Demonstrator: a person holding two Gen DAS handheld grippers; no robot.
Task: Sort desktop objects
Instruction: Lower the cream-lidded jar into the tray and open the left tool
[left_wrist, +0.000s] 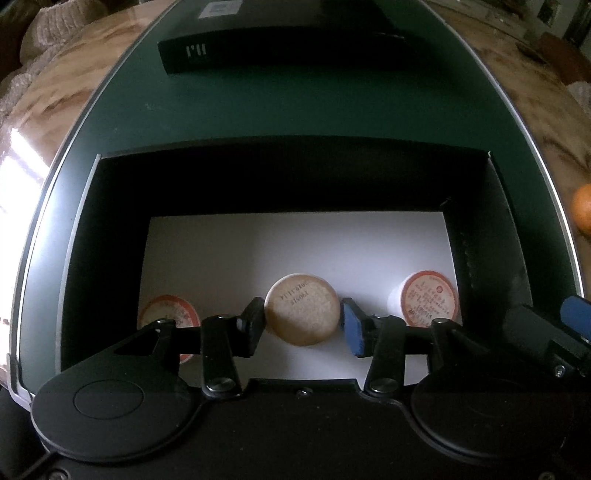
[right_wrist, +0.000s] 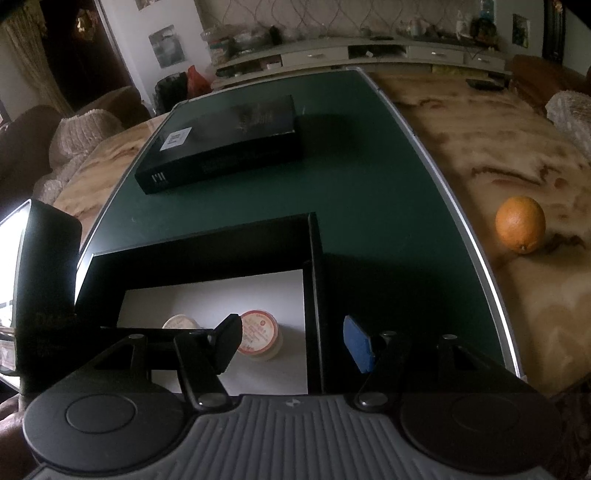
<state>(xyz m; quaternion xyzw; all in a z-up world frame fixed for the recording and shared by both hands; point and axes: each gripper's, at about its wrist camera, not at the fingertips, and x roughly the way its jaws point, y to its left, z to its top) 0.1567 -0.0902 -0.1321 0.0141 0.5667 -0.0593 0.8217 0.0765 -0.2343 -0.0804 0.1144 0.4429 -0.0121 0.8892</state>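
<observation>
An open black box (left_wrist: 480, 229) with a white floor sits on a dark green mat (left_wrist: 295, 107). My left gripper (left_wrist: 302, 326) is inside the box, shut on a round tan puck with printed digits (left_wrist: 302, 308). Two small white cups with orange-red lids lie in the box, one at the left (left_wrist: 168, 312) and one at the right (left_wrist: 428, 297). My right gripper (right_wrist: 291, 343) is open and empty, straddling the box's right wall (right_wrist: 314, 295). The right cup (right_wrist: 258, 332) and the puck (right_wrist: 179, 322) show by its left finger.
A closed black box (right_wrist: 221, 151) lies at the far end of the mat. An orange (right_wrist: 520, 224) sits on the marbled brown tabletop (right_wrist: 480, 147) to the right of the mat. Sofas and cushions stand beyond the table.
</observation>
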